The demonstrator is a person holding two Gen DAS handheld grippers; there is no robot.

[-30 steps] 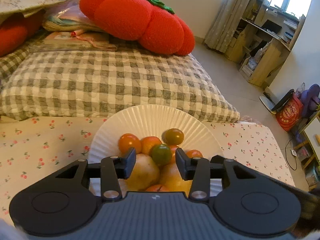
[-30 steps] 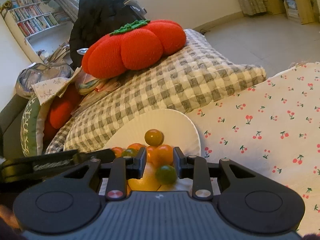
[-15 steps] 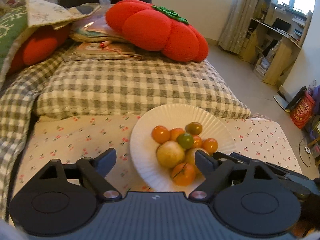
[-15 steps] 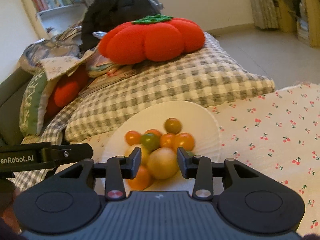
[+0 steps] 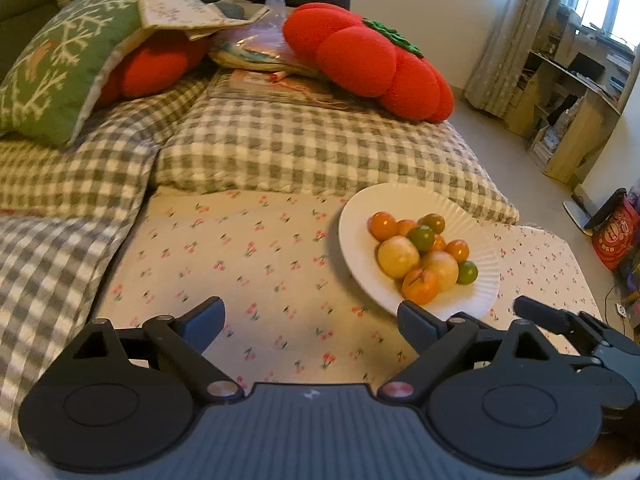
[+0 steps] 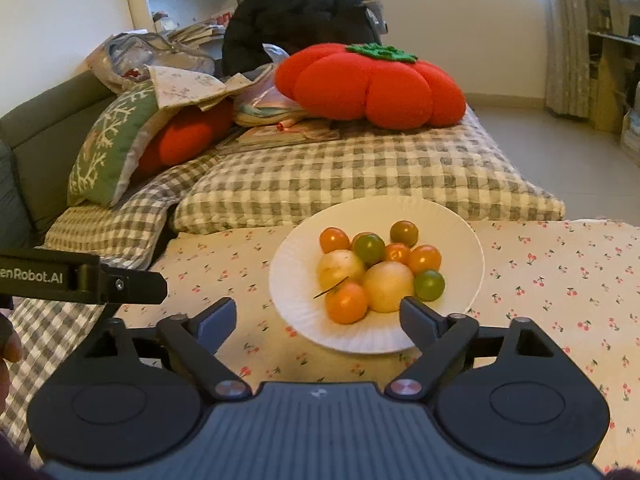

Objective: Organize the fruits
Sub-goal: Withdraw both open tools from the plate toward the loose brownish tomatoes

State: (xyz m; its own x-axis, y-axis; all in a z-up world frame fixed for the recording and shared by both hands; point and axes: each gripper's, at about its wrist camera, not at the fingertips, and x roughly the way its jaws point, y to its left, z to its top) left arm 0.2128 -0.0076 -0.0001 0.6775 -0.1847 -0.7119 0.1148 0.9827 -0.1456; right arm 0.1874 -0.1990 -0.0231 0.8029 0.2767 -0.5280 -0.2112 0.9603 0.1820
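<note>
The left gripper (image 5: 310, 322) hangs with its jaws spread wide and nothing between them, low over the cherry-print cloth (image 5: 248, 264) and well to the left of the white plate (image 5: 356, 240). The right gripper (image 6: 318, 318) is likewise spread wide and empty, its right fingertip (image 6: 416, 316) crossing the plate's (image 6: 292, 280) near rim in this view, though contact cannot be confirmed.

All the fruits in sight sit heaped on that plate: 2 pale yellow round fruits (image 6: 388, 286), an orange one (image 6: 346, 303) nearest the camera with a thin dark stem lying beside it, several small orange tomatoes (image 6: 425, 259) and 2 green ones (image 6: 369, 249). A third, darker one (image 6: 404, 232) lies at the far edge. The pile touches throughout, the small fruits resting against and on the larger ones, which likely keeps them from rolling on the shallow dish.

With both tools empty and no loose fruit visible on the cloth, the sorting appears finished or close to it. The plate sits on the flat cloth just in front of a grey-checked quilt (image 6: 360, 172), a steadier base than the bedding. A large tomato-shaped cushion (image 6: 372, 84) and a green embroidered pillow (image 6: 108, 152) lie behind, well apart from the work.
</note>
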